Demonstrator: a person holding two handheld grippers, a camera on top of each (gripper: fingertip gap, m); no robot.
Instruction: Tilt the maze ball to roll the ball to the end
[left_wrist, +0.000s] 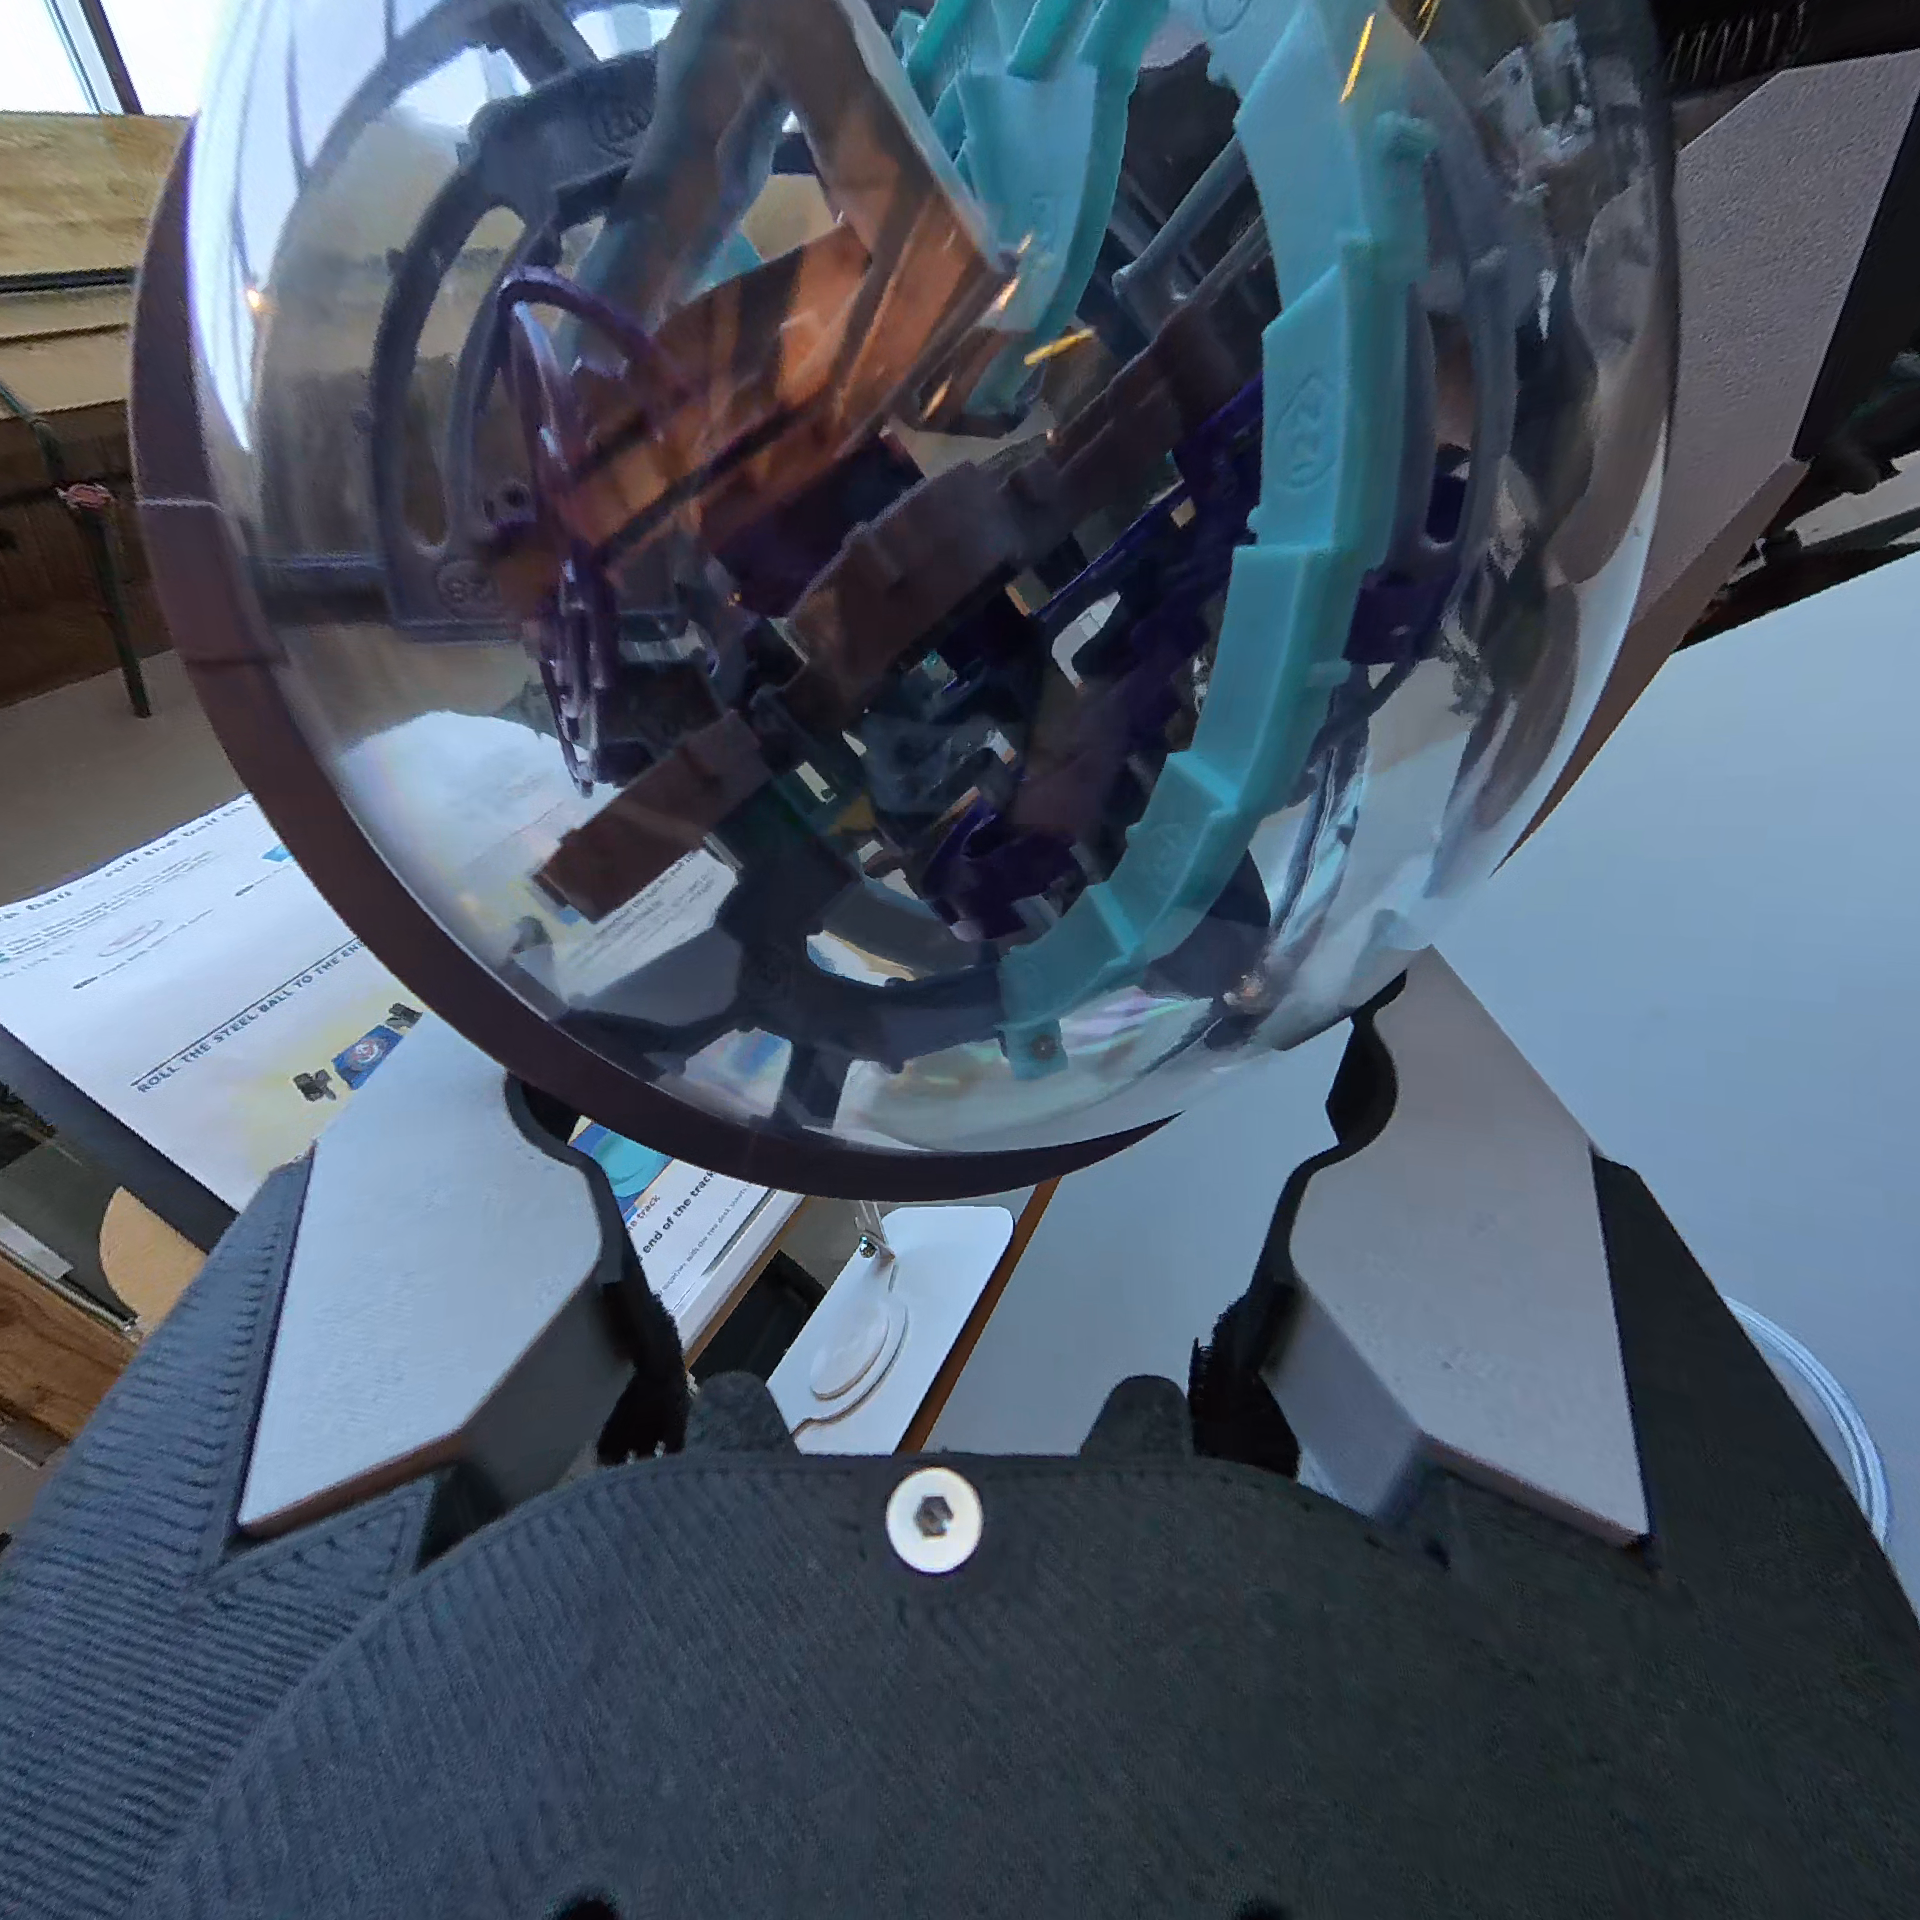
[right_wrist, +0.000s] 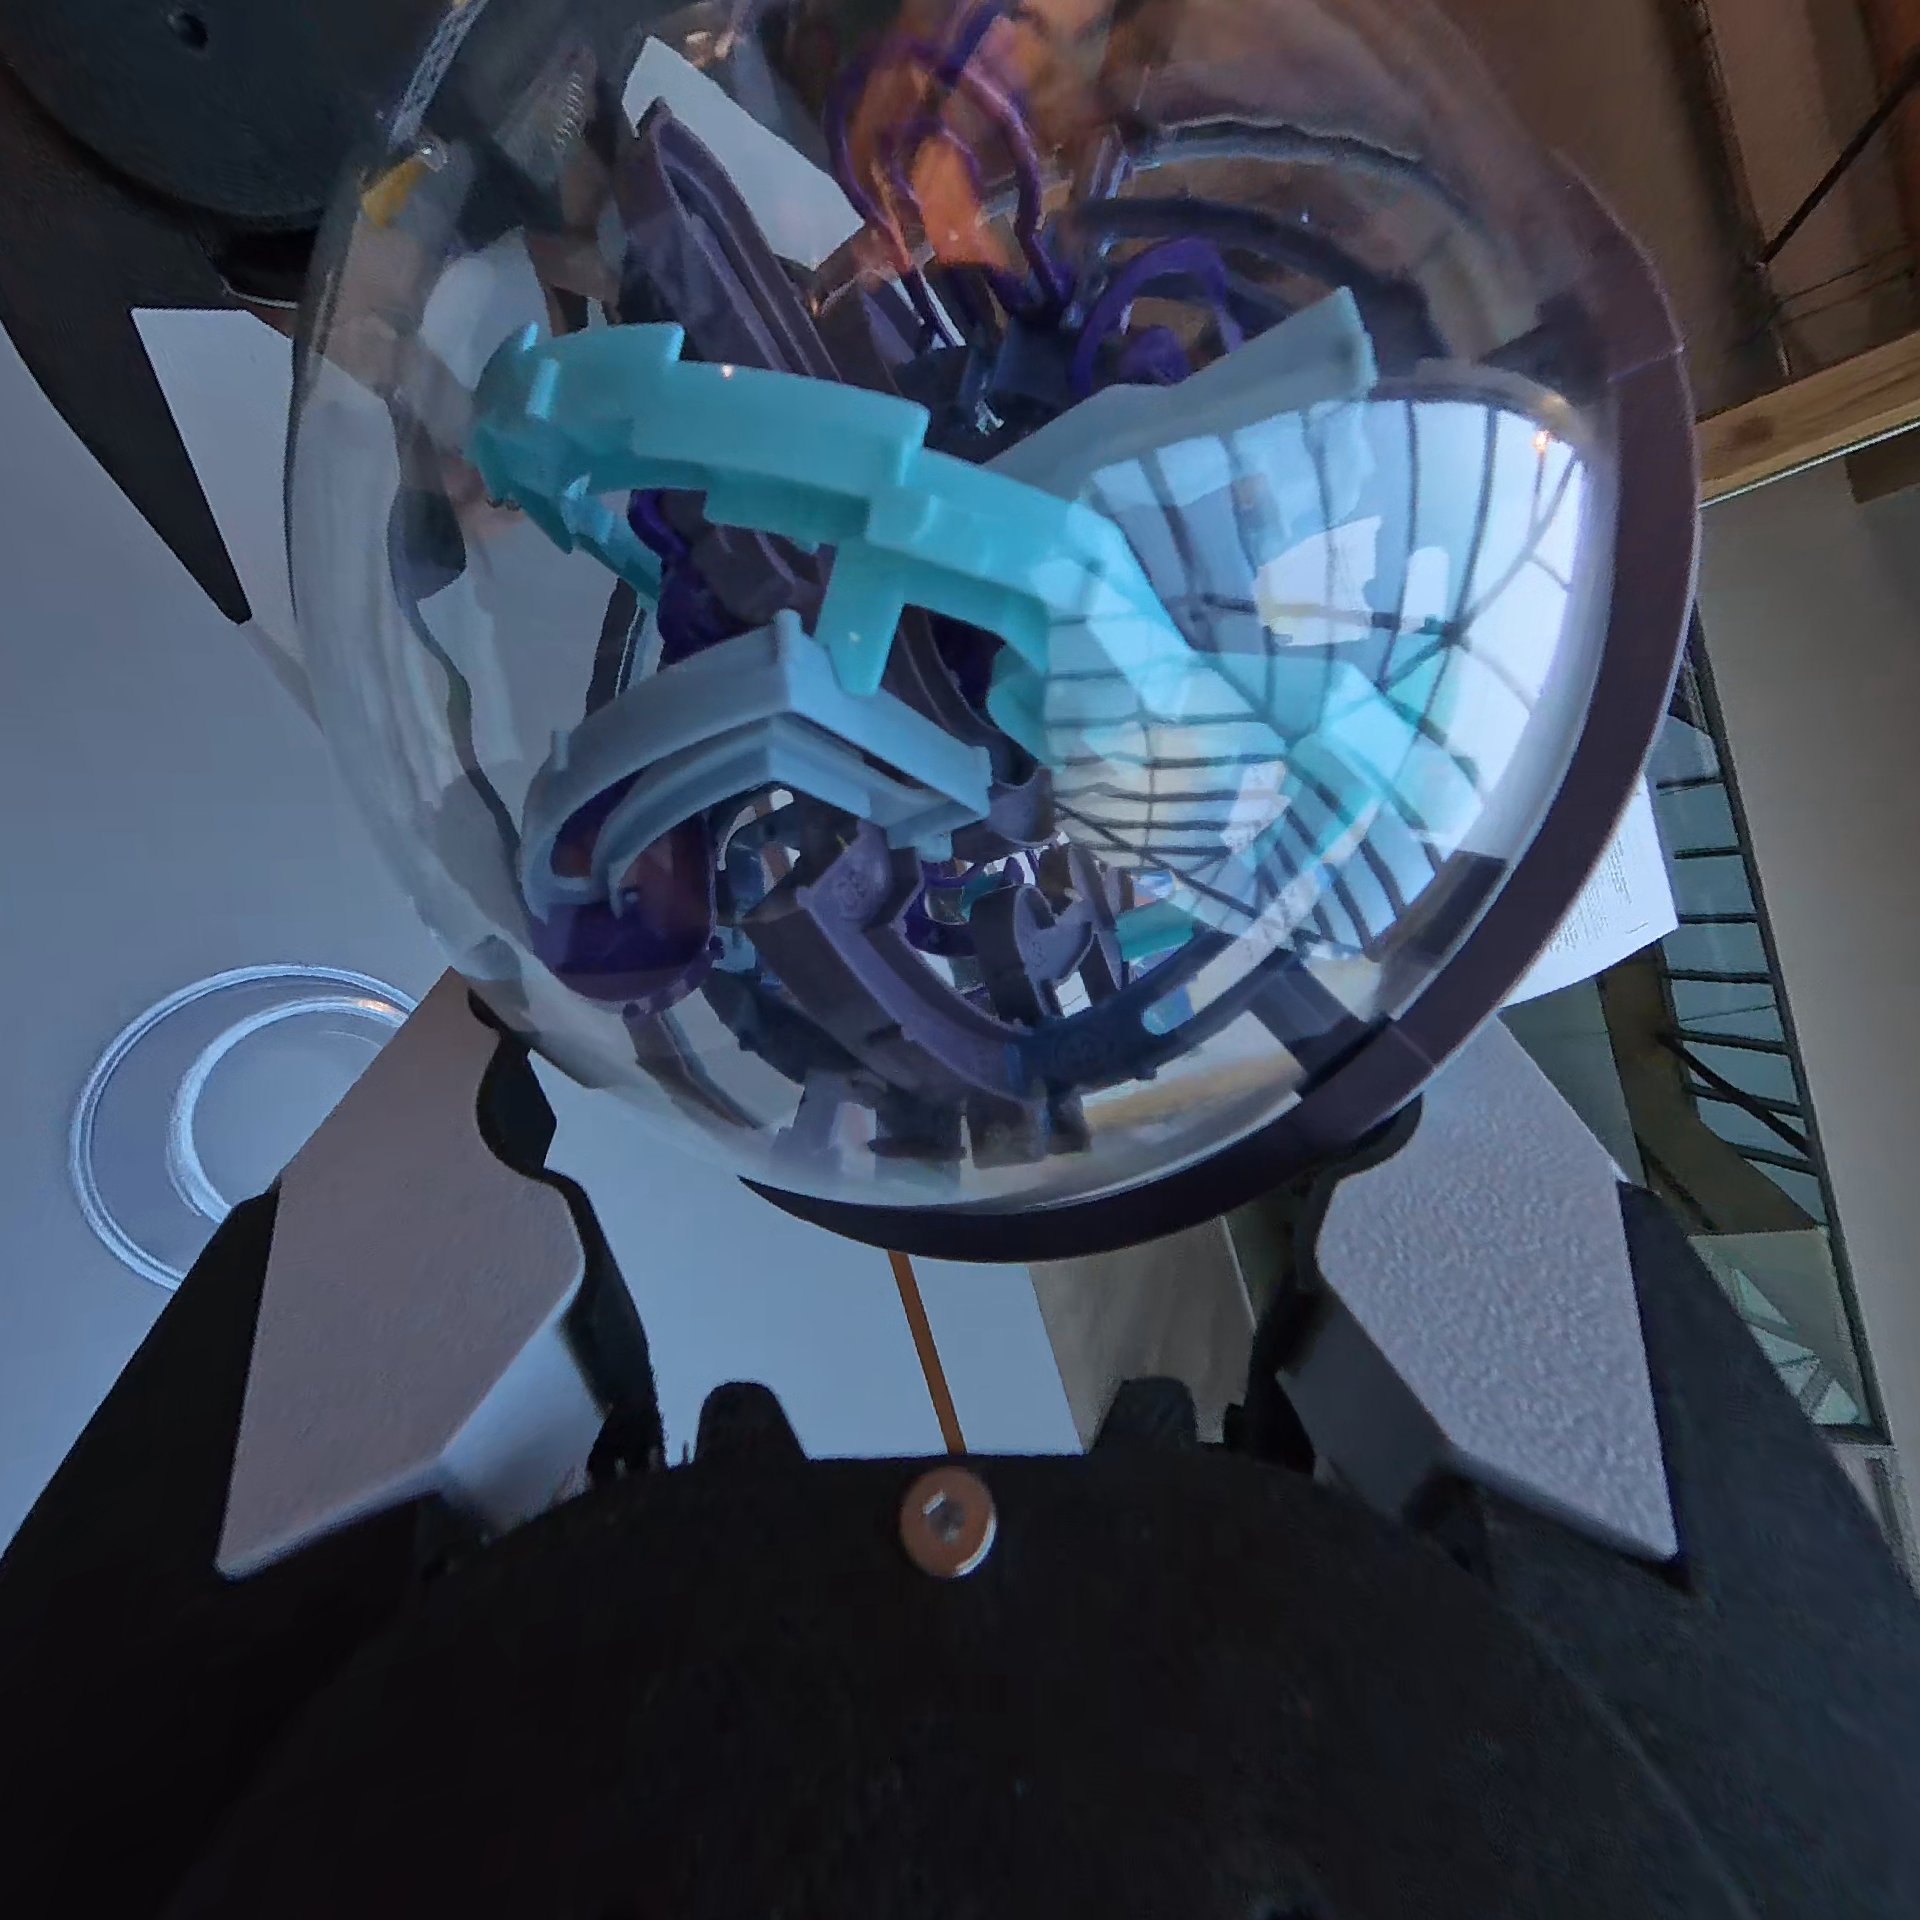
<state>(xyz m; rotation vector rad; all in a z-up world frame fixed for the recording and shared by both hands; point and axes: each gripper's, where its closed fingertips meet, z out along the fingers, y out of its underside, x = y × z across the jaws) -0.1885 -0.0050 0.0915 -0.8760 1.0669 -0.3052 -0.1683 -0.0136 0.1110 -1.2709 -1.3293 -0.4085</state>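
Two grippers meet on one object. Left gripper: jaws spread wide, both fingertips against the lower curve of the maze ball, supporting it clear of the tabletop. Right gripper: jaws likewise spread wide, fingertips touching the underside of the same sphere from the opposite side. Maze ball: clear shell, dark band round its middle, teal track, grey and purple tracks inside. The small rolling ball cannot be made out in either view. Below, on the pale tabletop: a clear round stand beside the right gripper, a printed sheet left of the left gripper, and a white plate between its fingers.
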